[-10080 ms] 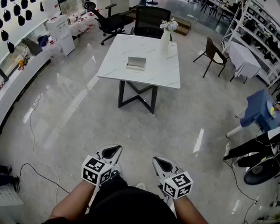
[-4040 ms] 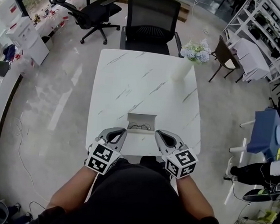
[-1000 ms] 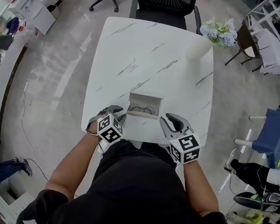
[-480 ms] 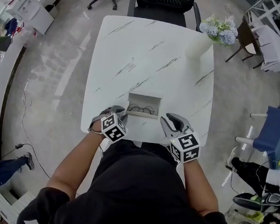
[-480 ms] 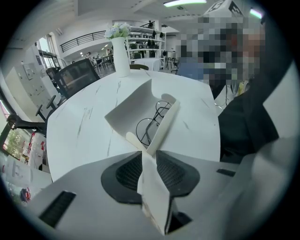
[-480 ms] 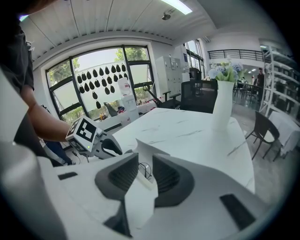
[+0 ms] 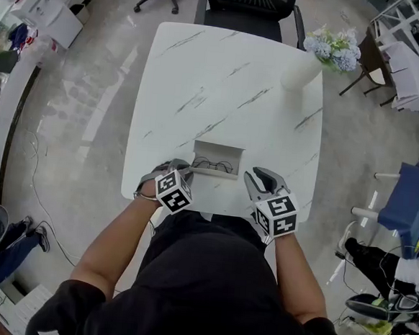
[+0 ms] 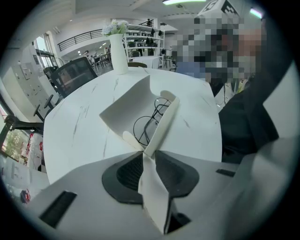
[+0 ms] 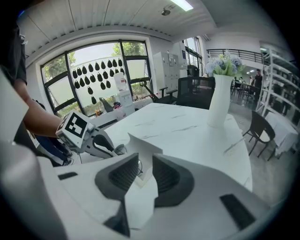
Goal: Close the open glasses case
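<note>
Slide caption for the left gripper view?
Left gripper closed on the open glasses case, glasses inside, on white table.

White marble-look table [image 7: 224, 77] on glossy grey floor [image 7: 76, 124]. Black office chair [image 7: 246, 0] at its far side. White vase w/ pale flowers [image 7: 304, 69] near far right corner. Metal shelving [image 7: 415, 28] at right. Big windows [image 9: 93, 75] (black drop shapes on glass); ceiling strip light [image 9: 182, 4] lit.
</note>
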A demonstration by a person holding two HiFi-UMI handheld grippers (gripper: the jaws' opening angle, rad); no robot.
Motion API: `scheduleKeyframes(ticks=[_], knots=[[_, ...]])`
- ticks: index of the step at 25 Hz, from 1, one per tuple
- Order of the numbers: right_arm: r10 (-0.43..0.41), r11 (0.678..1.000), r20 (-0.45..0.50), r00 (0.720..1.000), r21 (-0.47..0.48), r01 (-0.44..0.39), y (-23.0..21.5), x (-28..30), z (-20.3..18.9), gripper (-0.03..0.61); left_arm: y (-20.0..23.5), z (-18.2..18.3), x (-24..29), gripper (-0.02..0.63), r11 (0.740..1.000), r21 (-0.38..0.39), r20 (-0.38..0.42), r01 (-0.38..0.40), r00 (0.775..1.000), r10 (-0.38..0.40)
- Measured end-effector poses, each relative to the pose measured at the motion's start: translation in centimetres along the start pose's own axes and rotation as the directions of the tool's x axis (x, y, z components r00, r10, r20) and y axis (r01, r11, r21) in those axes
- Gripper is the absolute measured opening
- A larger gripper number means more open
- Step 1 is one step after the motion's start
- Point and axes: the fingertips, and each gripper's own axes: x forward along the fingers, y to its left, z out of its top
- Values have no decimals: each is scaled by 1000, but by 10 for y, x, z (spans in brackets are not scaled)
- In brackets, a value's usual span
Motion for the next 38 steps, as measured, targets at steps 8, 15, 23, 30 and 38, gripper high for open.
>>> scheduleKeyframes(ticks=[8,15,23,30,38], knots=[[-15,998,-56,998,-58,12,-9,22,-10,94,-2,0,0,81,1000,3,-12,-7,1000,8],[-39,993,-77,996,-115,30,-16,45,-6,94,-1,-2,3,80,1000,11,-25,-27,999,27],[-61,985,-97,993,-166,44,-27,61,5,94,-1,-2,1,77,1000,-22,-5,-4,1000,3],[-72,966,-137,988,-257,34,-28,73,9,94,-2,-3,0,72,999,-41,10,-6,1000,6],[-79,960,-162,984,-277,32,-27,72,4,48,-2,-3,0,63,999,-45,14,-30,999,31]])
